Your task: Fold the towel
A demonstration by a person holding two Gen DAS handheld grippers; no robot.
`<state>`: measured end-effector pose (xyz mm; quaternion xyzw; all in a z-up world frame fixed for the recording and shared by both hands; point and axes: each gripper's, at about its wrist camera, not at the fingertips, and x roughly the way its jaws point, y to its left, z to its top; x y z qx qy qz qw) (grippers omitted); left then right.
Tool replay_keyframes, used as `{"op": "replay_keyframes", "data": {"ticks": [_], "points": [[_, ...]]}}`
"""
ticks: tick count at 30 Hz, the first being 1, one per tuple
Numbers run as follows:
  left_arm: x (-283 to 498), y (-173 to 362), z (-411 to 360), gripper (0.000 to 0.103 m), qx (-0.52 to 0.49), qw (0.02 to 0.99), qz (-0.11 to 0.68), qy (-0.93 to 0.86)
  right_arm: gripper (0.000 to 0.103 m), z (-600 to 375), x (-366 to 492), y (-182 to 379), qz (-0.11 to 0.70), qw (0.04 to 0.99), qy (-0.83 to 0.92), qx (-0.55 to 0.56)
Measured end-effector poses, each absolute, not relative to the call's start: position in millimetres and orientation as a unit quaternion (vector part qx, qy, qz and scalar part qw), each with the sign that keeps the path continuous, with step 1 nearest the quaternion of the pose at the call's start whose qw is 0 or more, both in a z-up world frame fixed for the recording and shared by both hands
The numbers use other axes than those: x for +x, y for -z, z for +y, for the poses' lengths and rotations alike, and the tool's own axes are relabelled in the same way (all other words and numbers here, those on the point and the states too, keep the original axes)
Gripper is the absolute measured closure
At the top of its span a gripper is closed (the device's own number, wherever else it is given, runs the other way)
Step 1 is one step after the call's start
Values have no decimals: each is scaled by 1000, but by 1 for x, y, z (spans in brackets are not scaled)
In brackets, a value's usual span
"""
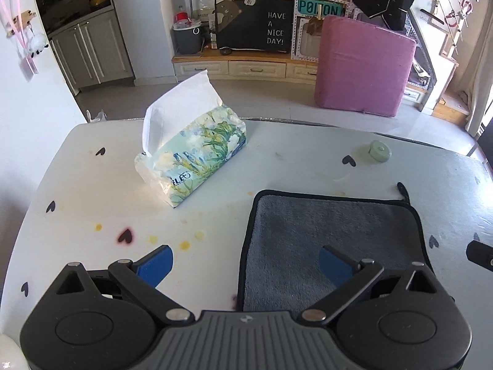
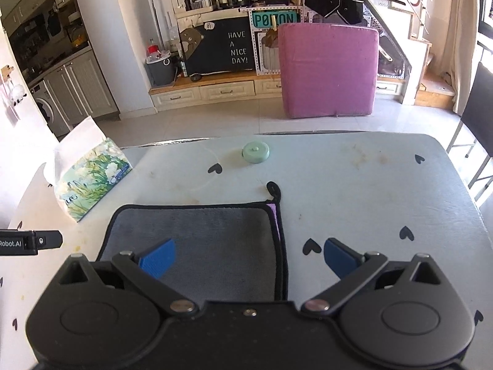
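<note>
A grey towel [image 1: 332, 228] with black trim lies flat on the white table; it is doubled over, with a purple underside showing at its right edge in the right wrist view [image 2: 200, 234]. Its hanging loop [image 2: 274, 189] sticks out at the far right corner. My left gripper [image 1: 246, 265] is open and empty, straddling the towel's left edge. My right gripper [image 2: 249, 259] is open and empty, straddling the towel's right edge. The tip of the left gripper shows at the left edge of the right wrist view [image 2: 30, 242].
A floral tissue pack [image 1: 194, 154] stands at the table's far left. A small round green lid [image 1: 379, 151] lies near the far edge. The white table [image 2: 385, 191] has heart prints and yellow stains. A pink cushion [image 2: 329, 71] and cabinets stand beyond.
</note>
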<state>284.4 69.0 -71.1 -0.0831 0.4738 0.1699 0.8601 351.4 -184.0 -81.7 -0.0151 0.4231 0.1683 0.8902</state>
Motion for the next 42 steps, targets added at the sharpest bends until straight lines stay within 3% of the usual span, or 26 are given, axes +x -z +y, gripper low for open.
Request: {"op": "replay_keyframes", "data": {"ticks": [42], "points": [[154, -15, 23, 0, -75, 900, 413, -118, 0, -223, 224, -3, 357, 918, -175, -15]]}}
